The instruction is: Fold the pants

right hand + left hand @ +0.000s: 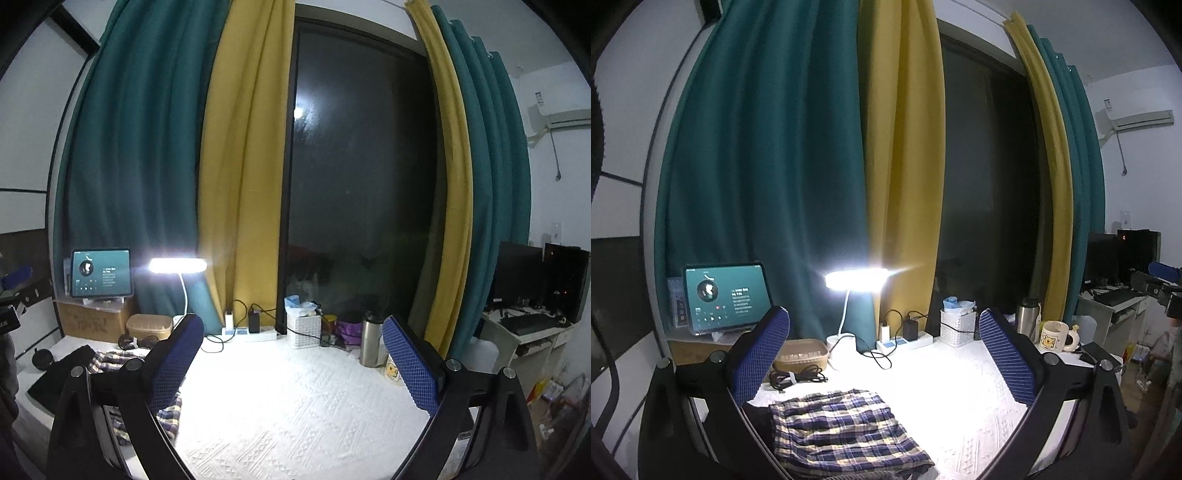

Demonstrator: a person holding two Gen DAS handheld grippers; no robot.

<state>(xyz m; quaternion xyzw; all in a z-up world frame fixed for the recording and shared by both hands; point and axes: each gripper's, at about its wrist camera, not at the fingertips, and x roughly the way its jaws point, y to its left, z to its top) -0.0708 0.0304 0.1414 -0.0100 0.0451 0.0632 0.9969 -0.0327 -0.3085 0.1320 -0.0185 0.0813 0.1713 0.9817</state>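
A lit desk lamp [862,277], one tablet [726,297], a power strip [905,341], white basket [957,326], steel flask [1027,318] and mug [1054,336] line the table's far edge. One pair of plaid pants [846,428] lies folded near-left — long axis running front to back. The left gripper [882,356] and right gripper [291,363] both gape wide, empty.

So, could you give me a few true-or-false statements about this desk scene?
1. The blue-and-cream plaid pants lie folded on the white textured tablecloth. True.
2. The left tongs grip the pants. False: they are open and empty.
3. The white desk lamp is off. False: it shines brightly.
4. The right tongs are open. True.
5. The tablet screen is dark. False: it is lit.
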